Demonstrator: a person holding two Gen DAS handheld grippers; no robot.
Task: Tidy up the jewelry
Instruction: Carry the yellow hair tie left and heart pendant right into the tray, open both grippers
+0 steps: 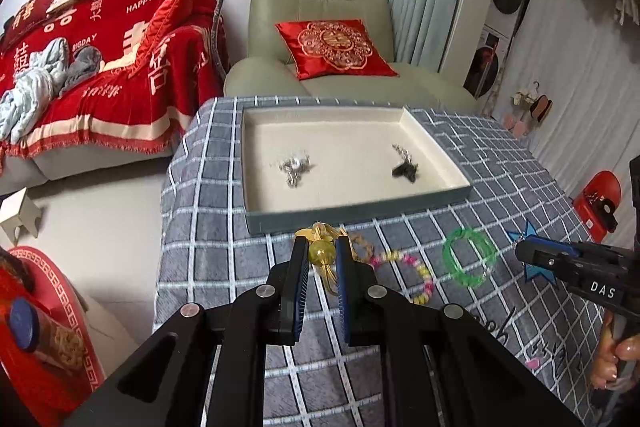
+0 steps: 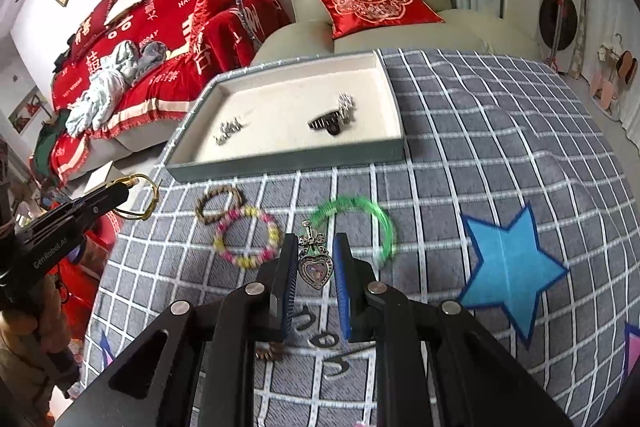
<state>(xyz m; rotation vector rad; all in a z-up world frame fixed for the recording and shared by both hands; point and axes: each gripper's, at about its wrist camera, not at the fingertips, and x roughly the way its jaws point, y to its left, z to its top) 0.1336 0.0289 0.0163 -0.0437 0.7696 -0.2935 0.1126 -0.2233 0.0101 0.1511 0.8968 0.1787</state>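
- Left wrist view: the left claw point(image 1: 322, 251) is nearly closed, pinching a yellow bead point(image 1: 321, 251) of a gold-coloured piece, held above the checked cloth on the desk point(image 1: 224, 267), just in front of the tray point(image 1: 360, 205).
- Inside the tray: a silver piece point(image 1: 295, 167) at its left, a black piece point(image 1: 405, 169) at its right.
- In front of the tray on the cloth, a brown bracelet point(image 1: 362, 247), a pink-yellow bracelet point(image 1: 416, 277) and a green bracelet point(image 1: 469, 261) lie side by side.
- Right wrist view: the right claw point(image 2: 315, 254) is almost shut on a silver heart pendant point(image 2: 315, 269), which hangs between its pads in front of the tray point(image 2: 288, 157).
- Just behind it lies the green bracelet point(image 2: 360, 223), with the pink-yellow bracelet point(image 2: 246, 239) to the left.
- A blue star point(image 2: 510, 267) sits on the cloth, well off the tray's right corner.
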